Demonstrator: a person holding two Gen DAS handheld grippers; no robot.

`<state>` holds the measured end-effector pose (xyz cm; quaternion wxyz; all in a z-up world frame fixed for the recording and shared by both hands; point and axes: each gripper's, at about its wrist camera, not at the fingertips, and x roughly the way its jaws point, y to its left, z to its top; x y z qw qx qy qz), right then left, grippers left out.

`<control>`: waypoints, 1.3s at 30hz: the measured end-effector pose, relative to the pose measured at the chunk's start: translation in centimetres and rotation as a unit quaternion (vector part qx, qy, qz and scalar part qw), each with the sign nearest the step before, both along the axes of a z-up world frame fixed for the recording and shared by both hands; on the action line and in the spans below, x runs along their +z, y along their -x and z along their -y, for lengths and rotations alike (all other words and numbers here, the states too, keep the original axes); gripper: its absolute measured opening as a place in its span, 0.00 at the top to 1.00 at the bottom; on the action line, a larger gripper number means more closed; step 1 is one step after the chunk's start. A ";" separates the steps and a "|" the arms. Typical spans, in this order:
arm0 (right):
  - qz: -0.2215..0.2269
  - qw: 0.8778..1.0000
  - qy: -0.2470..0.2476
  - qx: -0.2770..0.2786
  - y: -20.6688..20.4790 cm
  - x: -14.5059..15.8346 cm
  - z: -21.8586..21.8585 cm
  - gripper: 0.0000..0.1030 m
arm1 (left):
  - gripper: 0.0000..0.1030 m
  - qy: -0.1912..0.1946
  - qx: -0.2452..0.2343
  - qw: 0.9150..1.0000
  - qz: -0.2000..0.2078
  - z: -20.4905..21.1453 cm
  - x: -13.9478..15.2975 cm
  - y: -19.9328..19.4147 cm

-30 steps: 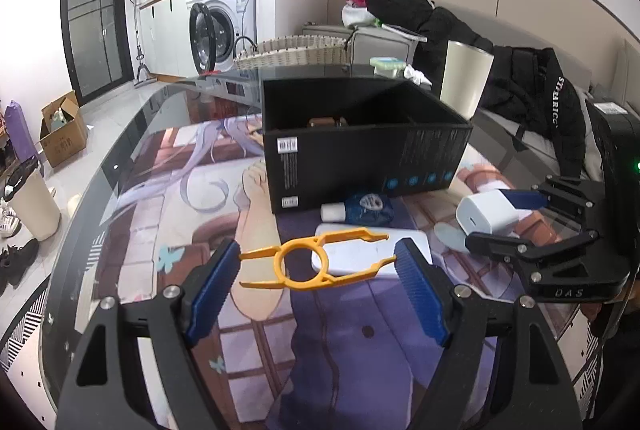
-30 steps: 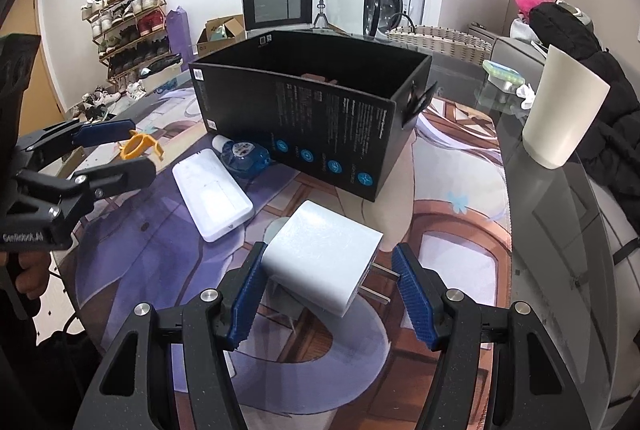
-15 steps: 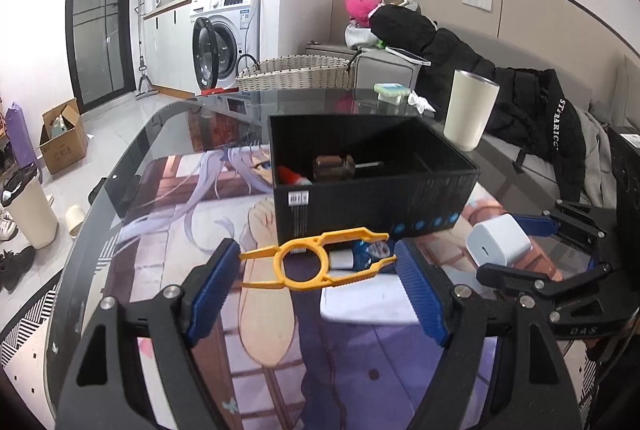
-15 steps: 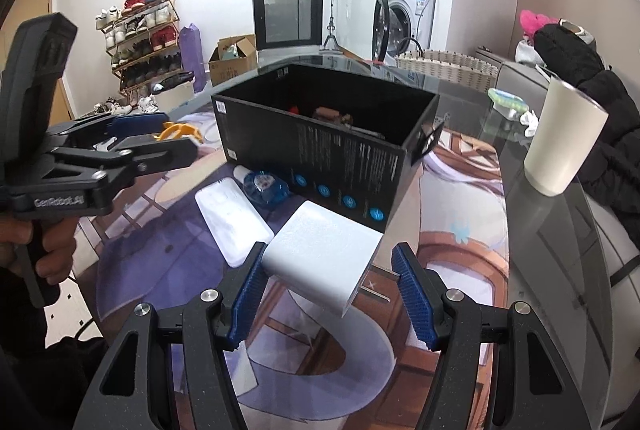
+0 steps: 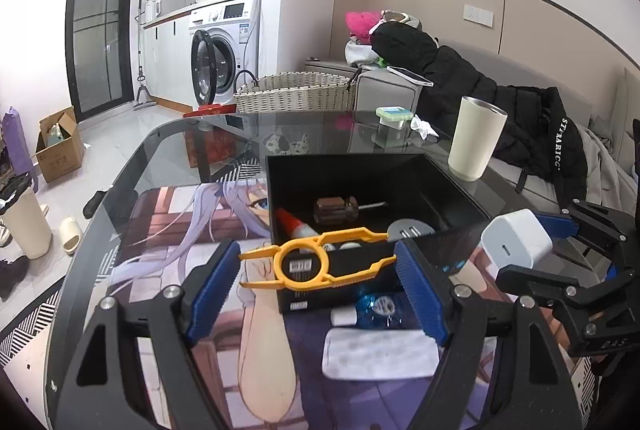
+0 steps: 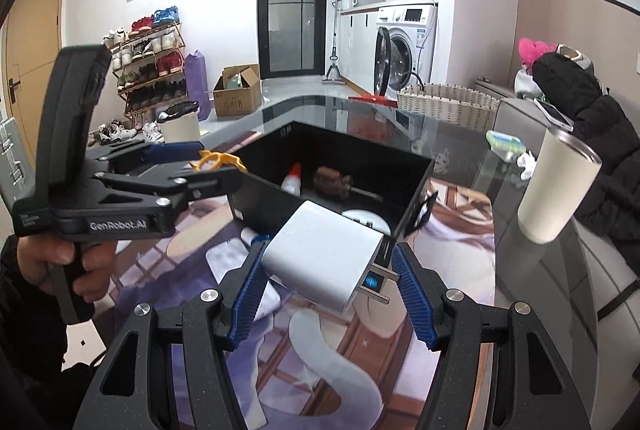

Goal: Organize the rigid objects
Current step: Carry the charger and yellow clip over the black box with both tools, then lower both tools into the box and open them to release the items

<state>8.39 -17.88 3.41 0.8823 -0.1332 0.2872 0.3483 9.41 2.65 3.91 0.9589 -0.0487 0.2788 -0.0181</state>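
Above a glass table point(image 5: 132, 165) with a picture mat, the left gripper point(image 5: 318, 264) pinches a yellow tool point(image 5: 312, 262) and the right gripper point(image 6: 326, 280) pinches a white charger point(image 6: 324, 254) near the black box point(image 6: 344, 157); a washing machine point(image 5: 224, 45) stands behind.

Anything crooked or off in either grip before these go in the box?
The white charger sits skewed in the right gripper, gripped corner to prongs, not flat. The yellow clip spans the left gripper end to end. Nothing spilled or damaged.

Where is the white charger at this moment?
The white charger is clamped in the right gripper, raised above the mat just before the near wall of the black box.
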 end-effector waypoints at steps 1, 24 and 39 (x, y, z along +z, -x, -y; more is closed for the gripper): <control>0.002 1.000 -0.001 0.000 -0.2 0.2 -0.1 0.38 | 0.23 0.000 0.000 1.000 0.001 0.0 0.1 -0.2; 0.005 1.000 -0.003 0.008 -5.7 1.2 -1.9 0.38 | 0.23 -0.012 0.004 1.000 0.007 0.3 0.2 -5.4; 0.001 1.000 0.018 0.024 -7.3 -0.1 -3.7 0.38 | 0.23 -0.036 0.014 0.999 0.015 0.8 -0.9 -6.4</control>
